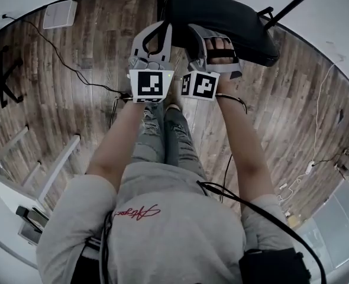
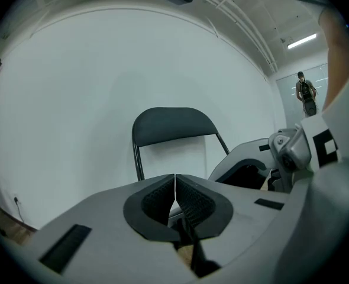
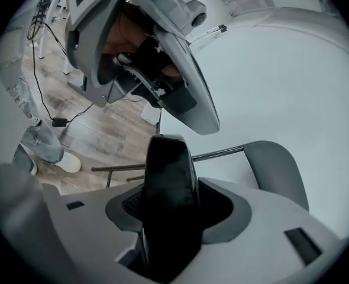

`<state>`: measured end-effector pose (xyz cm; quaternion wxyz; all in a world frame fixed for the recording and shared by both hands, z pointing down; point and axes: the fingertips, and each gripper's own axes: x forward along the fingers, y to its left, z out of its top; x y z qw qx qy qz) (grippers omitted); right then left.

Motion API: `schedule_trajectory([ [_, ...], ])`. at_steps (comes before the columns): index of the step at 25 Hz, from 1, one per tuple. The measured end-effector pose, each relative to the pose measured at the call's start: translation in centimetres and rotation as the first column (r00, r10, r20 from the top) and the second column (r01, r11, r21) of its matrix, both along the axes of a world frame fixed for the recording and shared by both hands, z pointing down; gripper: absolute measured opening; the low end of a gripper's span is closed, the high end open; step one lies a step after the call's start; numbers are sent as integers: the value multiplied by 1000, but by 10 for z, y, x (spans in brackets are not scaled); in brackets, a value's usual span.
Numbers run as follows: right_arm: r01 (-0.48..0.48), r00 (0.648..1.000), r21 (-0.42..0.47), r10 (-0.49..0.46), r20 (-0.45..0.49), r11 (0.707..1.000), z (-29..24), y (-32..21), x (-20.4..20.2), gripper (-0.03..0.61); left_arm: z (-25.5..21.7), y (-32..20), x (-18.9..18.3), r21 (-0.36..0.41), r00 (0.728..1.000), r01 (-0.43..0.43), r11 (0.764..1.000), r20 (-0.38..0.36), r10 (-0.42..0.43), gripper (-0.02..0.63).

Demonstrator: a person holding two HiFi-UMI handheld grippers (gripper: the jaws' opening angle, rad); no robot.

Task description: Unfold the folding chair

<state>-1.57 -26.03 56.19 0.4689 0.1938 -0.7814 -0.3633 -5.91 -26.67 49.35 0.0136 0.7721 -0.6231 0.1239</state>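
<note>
The black folding chair (image 1: 228,19) stands against a white wall, right ahead of me. In the left gripper view its backrest (image 2: 171,123) is upright behind my left gripper (image 2: 174,185), whose pads meet. A thin dark bar (image 2: 191,250) shows low behind the pads; whether it is gripped I cannot tell. In the head view the left gripper (image 1: 154,31) is at the seat's left corner. My right gripper (image 1: 215,34) is at the seat's front edge. The black seat edge (image 3: 168,176) lies between the right gripper's (image 3: 171,203) jaws, with a dark gap on one side.
The wooden floor (image 1: 91,46) carries a black cable (image 1: 62,64) and a white box (image 1: 59,13) at the far left. A white frame (image 1: 20,158) stands at my left and a power strip (image 1: 310,167) lies at the right. A person (image 2: 304,93) stands far off.
</note>
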Motion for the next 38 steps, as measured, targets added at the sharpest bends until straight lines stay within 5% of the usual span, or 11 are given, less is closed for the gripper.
schedule_trajectory([
  [9,-19,1000,142,20,-2,990,51,68,11,227,68,90,0,-57,999,32,998,25,-31,20],
  [20,-80,997,237,83,-5,968,115,130,33,242,126,178,25,-43,997,-82,996,-15,82,20],
  [34,-85,996,198,82,19,977,206,238,50,284,148,238,37,41,994,-82,996,-66,84,20],
  [38,-90,995,220,81,51,971,209,243,45,284,162,241,29,28,991,-25,999,-133,29,20],
])
